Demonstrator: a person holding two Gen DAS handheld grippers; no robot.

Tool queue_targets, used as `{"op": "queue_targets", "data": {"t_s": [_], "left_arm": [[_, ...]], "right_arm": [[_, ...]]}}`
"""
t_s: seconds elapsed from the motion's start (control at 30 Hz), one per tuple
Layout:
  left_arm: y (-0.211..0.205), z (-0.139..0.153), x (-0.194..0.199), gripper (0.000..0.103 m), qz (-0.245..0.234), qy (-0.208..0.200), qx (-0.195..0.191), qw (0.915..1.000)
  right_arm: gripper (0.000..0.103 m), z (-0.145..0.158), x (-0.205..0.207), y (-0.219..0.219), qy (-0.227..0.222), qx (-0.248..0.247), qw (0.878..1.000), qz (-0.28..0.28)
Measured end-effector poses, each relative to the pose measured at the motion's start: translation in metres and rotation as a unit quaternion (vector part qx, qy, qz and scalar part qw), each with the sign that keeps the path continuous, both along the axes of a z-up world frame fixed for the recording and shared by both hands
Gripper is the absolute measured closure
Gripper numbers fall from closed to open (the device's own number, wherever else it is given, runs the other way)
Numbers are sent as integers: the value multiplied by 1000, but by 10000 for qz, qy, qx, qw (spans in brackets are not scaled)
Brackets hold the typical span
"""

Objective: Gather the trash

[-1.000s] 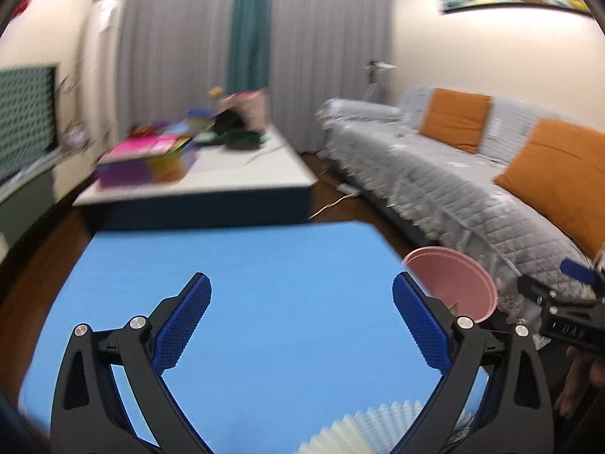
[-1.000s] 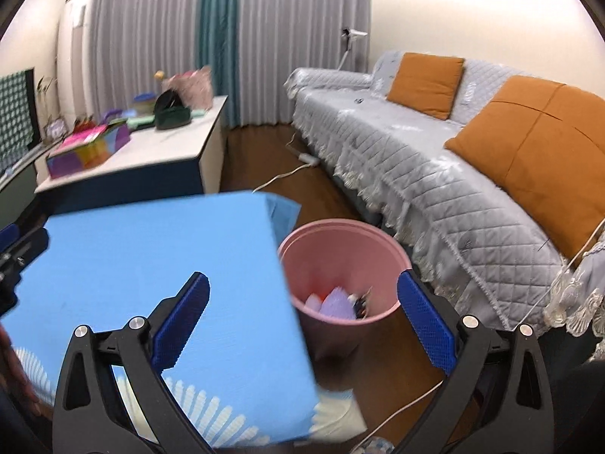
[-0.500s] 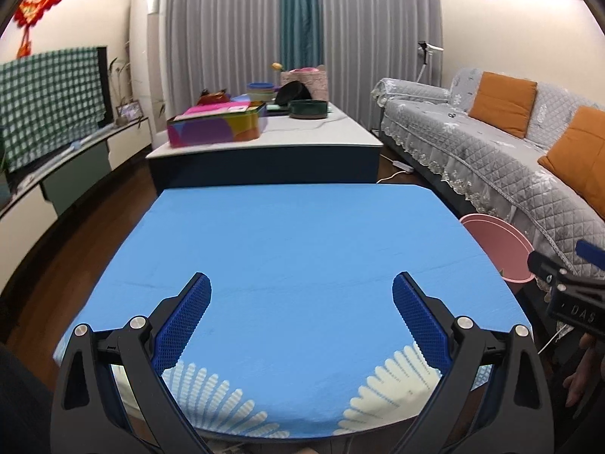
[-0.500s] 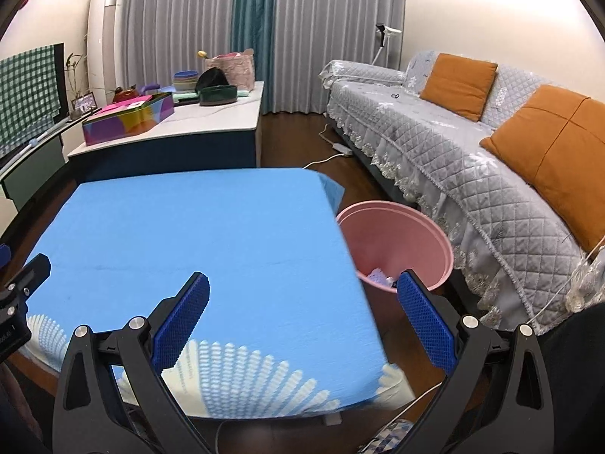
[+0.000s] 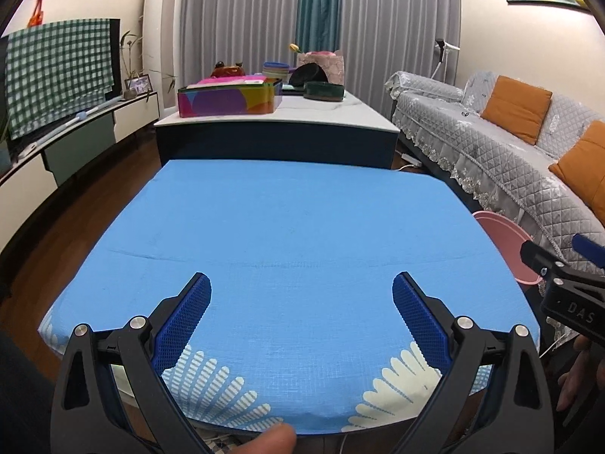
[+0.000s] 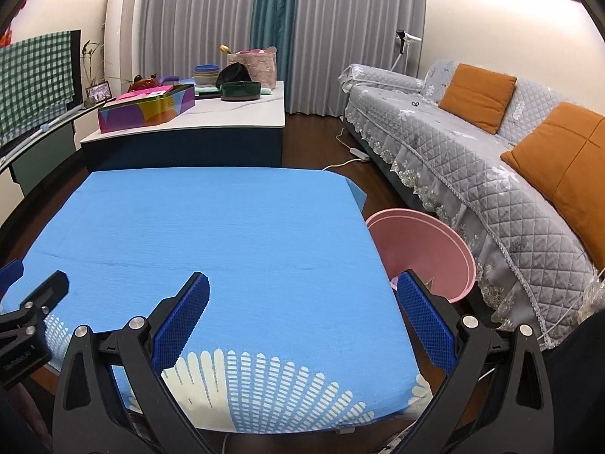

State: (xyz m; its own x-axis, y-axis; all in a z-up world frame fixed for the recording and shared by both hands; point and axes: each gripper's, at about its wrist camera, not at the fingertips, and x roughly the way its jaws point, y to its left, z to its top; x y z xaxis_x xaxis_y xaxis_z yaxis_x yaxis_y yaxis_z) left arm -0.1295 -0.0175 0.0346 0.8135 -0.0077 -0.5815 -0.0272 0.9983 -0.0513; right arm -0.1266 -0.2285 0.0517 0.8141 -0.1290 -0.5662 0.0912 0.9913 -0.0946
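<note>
Grippers wide over a blue cloth, bin at the right

Cabinet point(image 5: 79, 132) and a checked cloth point(image 5: 56, 72) sit farthest left in what we see, along the wall. Next comes a low white-topped table point(image 5: 280, 117) carrying a bright box point(image 5: 227, 102), a dark bowl point(image 5: 324, 90) and a pink bag point(image 5: 321, 62); it stands just beyond the blue cloth point(image 5: 295, 234) that covers the near table.

We hold the left gripper point(image 5: 300, 295) above the near edge of the cloth. Its blue-padded fingers point(image 5: 185, 314) are spread wide apart and have nothing between them. A fingertip point(image 5: 274, 442) shows at the bottom of the left wrist view.

We hold the right gripper point(image 6: 302, 295) over the near right part of the cloth, equally wide open and holding nothing. In the left wrist view it shows only as a black part at the right edge, with a hand point(image 5: 574, 382) below it.

Just beside the cloth's right edge stands the pink bin point(image 6: 435, 249) on the floor, between the covered table and the sofa point(image 6: 472, 159). We can make out a bit of something pale at its bottom behind the right finger, too hidden to name. We see no trash on the cloth.

The grey quilted sofa carries two orange cushions point(image 6: 476, 90), and a white cord point(image 6: 348, 160) runs on the floor before it.
</note>
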Motion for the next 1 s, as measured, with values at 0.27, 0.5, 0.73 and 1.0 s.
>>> {"op": "queue_targets", "data": {"t_s": [0.27, 0.5, 0.73, 1.0], "left_arm": [[1, -3, 3, 9, 77, 6, -79, 9999], [-3, -3, 1, 9, 11, -19, 2, 10000], [-4, -2, 2, 9, -13, -19, -3, 10000], [-6, -2, 3, 9, -62, -15, 20, 10000]], "right_arm": [[5, 0, 1, -3, -100, 7, 9999, -101], [5, 2, 0, -3, -180, -77, 9998, -99], [5, 2, -1, -3, -194, -63, 9997, -111], [5, 3, -3, -2, -191, -55, 9997, -118]]}}
